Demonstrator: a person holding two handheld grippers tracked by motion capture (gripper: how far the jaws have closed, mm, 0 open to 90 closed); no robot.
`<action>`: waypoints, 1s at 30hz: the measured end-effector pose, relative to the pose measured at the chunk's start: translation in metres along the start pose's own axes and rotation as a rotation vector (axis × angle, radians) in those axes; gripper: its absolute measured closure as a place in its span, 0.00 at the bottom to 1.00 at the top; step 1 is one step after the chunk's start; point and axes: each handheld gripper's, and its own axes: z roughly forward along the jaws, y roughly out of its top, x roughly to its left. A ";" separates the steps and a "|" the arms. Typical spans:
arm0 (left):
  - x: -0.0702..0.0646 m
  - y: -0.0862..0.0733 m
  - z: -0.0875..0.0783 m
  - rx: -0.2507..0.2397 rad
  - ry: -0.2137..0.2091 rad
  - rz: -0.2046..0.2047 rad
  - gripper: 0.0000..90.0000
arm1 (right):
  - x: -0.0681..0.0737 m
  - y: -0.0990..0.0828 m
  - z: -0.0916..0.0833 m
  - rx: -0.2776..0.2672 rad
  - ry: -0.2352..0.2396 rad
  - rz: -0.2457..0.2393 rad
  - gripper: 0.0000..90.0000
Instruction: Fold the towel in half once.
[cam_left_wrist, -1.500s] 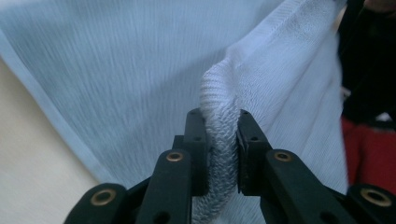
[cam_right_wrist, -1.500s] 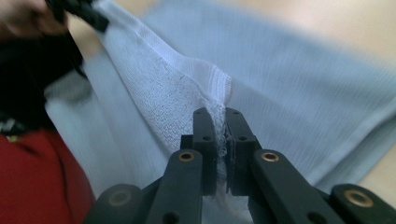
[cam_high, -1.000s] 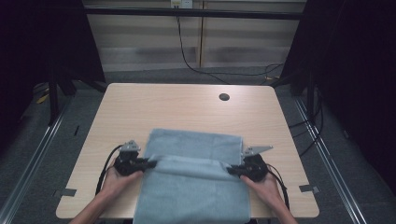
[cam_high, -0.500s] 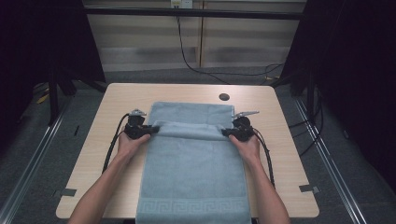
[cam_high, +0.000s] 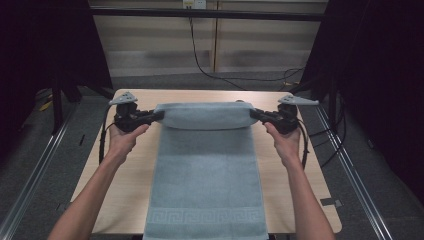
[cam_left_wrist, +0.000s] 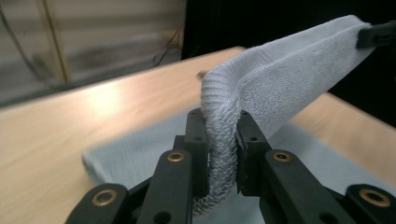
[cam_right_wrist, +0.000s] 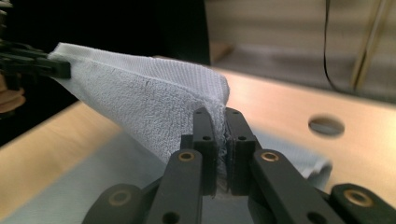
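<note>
Looking down from the high view, you hold the left gripper (cam_high: 159, 115) and the right gripper (cam_high: 254, 115) level and well apart above the far part of the desk (cam_high: 132, 175), each pinching one end of the fold in the pale blue towel (cam_high: 205, 175). That fold hangs stretched between them, and the rest of the towel runs down the middle of the desk to its near edge, where a key-pattern border shows.

From the left gripper view, your jaws are pressed onto a thick, bunched towel (cam_left_wrist: 285, 84) corner, with the right gripper (cam_left_wrist: 376, 35) clamped on the far corner at upper right.

From the right gripper view, your jaws are squeezed almost together on the towel (cam_right_wrist: 144, 102) edge; the left gripper (cam_right_wrist: 42, 65) grips the far corner at upper left. A round hole (cam_right_wrist: 326, 125) sits in the desk at the right.
</note>
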 end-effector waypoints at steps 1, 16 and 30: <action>-0.011 0.003 -0.012 -0.011 -0.025 0.015 0.87 | 0.005 0.003 -0.009 -0.008 0.010 -0.014 0.95; -0.094 -0.128 -0.064 0.190 -0.170 0.025 0.85 | 0.092 -0.122 -0.105 0.166 0.114 -0.064 0.93; -0.082 -0.150 -0.091 0.155 -0.205 -0.021 0.56 | 0.094 -0.155 -0.133 0.219 0.159 -0.027 0.67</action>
